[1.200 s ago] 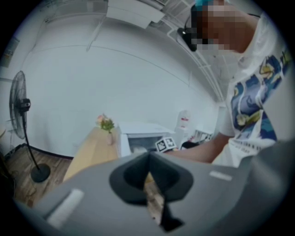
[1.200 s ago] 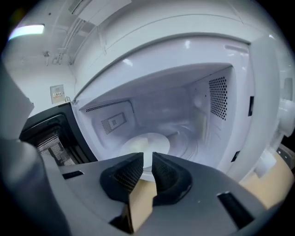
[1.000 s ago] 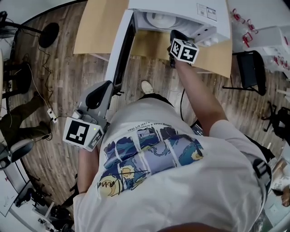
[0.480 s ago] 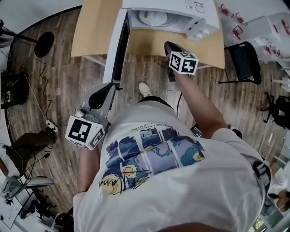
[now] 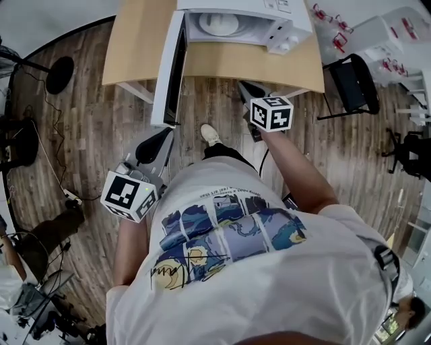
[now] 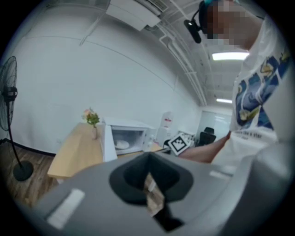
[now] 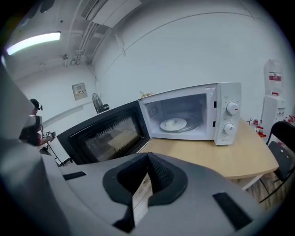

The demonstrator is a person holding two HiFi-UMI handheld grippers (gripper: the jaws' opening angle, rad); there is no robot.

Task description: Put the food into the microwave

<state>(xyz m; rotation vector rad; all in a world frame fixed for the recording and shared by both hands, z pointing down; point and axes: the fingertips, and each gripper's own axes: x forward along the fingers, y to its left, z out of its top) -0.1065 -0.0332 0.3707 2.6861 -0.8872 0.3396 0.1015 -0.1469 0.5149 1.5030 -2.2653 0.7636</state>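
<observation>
Wooden floor (image 5: 87, 135) fills the left of the head view, with a standing fan (image 5: 59, 73) near its edge. Next comes the left gripper (image 5: 153, 145), held low beside the person's (image 5: 269, 269) hip and well apart from the worktop (image 5: 249, 67); in the left gripper view its jaws are together with nothing between them. Ahead of it the microwave's door (image 5: 174, 67) stands swung wide open, edge-on and reaching out past the front of the pale wooden worktop. The white microwave (image 5: 236, 7) sits on that worktop, its dials on the right side. The plate of food (image 5: 219, 23) lies inside the open cavity, on the turntable, as the right gripper view also shows. The right gripper (image 5: 246, 89) hangs just in front of the worktop's edge, outside the microwave and clear of the plate, its jaws closed and empty. Further right a black chair (image 5: 353, 84) stands beside the worktop.
</observation>
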